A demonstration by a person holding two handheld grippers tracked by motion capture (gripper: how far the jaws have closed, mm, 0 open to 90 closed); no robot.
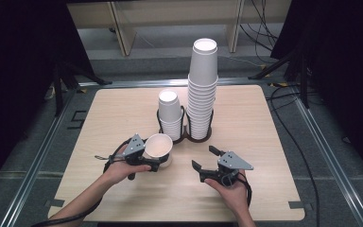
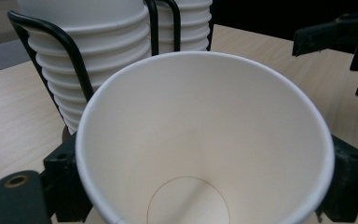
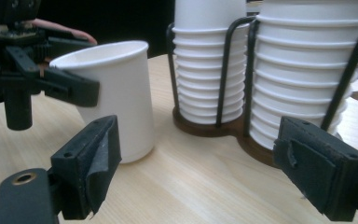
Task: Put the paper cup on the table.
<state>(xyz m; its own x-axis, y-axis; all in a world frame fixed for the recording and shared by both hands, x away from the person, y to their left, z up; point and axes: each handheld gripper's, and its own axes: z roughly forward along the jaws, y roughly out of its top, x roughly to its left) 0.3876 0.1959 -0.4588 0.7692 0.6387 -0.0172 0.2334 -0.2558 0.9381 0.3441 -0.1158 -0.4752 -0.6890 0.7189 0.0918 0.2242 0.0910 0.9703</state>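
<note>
While the cup (image 1: 159, 147) sits clamped between the left gripper's (image 1: 155, 163) jaws, bottom on the table (image 1: 123, 109) just in front of the wire rack (image 1: 185, 135) with its short stack (image 1: 170, 116) and tall stack (image 1: 202, 90), it stays upright, probably to keep it steady for nesting or handing over. To its right the right gripper (image 1: 203, 160) waits with jaws wide and empty, near the cup but apart. Beyond the pale wood top are grey floor, cables (image 1: 293, 137), dark curtains and a shelf frame (image 1: 123, 23).

White paper cup (image 1: 159, 146) (black wire rack (image 1: 185, 128)), pale woodgrain table (image 1: 264, 165)
</note>
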